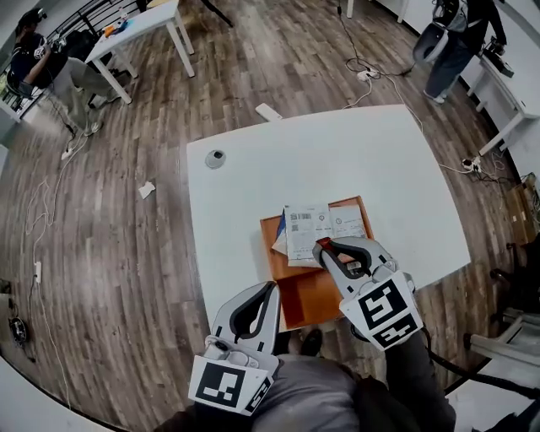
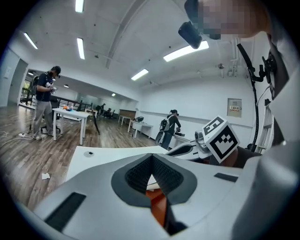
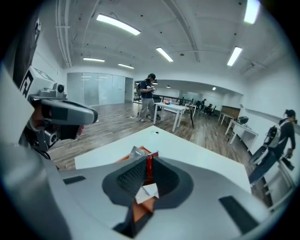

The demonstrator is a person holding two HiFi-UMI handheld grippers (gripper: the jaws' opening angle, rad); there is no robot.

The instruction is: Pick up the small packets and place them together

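Note:
An orange tray [image 1: 308, 291] lies on the white table [image 1: 371, 160] near its front edge. White printed packets [image 1: 307, 229] rest on the tray's far half, and another white packet [image 1: 348, 221] lies beside them. My right gripper [image 1: 322, 245] hovers over the tray, shut on a small red packet [image 3: 149, 165] that stands upright between its pads. A silvery packet [image 3: 137, 152] shows just past the right gripper [image 3: 147, 161]. My left gripper [image 1: 272, 288] is shut with nothing in it, at the tray's near left corner. The left gripper [image 2: 152, 157] sees the tray [image 2: 158, 202] below its jaws.
A small round grey disc [image 1: 215, 158] sits at the table's far left. A white block [image 1: 268, 111] lies on the floor by the far edge. Cables [image 1: 369, 74] run across the wooden floor. People stand at other white tables [image 1: 139, 21] further off.

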